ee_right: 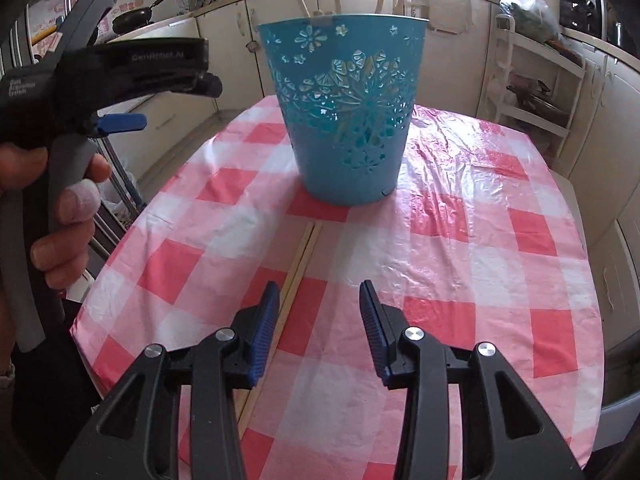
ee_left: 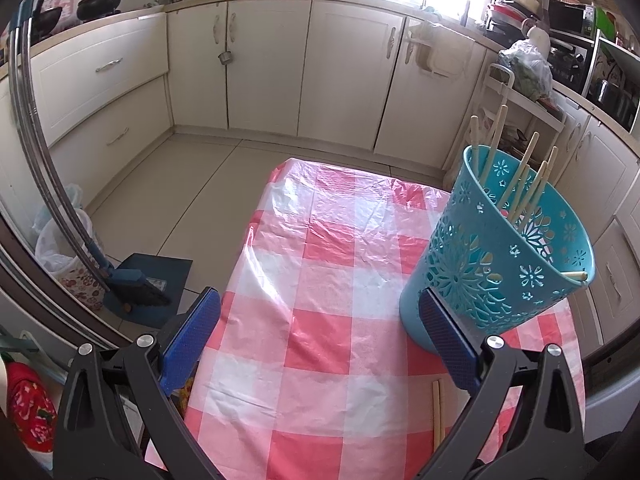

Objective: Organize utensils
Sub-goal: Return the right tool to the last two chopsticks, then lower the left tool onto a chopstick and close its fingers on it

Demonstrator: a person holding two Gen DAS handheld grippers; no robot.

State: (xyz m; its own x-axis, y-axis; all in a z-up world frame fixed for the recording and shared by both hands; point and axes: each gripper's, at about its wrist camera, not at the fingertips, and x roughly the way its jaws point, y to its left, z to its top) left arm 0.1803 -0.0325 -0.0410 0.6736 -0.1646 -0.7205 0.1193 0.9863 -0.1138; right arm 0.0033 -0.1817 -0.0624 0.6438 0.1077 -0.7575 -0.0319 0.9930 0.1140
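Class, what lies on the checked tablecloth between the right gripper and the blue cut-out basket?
In the right wrist view, a pair of pale wooden chopsticks lies between the right gripper and the blue cut-out plastic basket.

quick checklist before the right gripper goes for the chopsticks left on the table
1. Right hand-held gripper open with nothing between its pads: ok.
2. Pair of chopsticks lying flat and together on the checked tablecloth: ok.
3. Gripper lined up over the pair: not ok, the chopsticks run beside and under its left finger, not through the gap.
4. Teal basket upright, in front of the pair: ok.
5. Room in the basket: ok, several chopsticks in the basket lean inside but much of the opening is free.
6. Left hand-held gripper clear of the pick: ok, open and empty, held off to the side.
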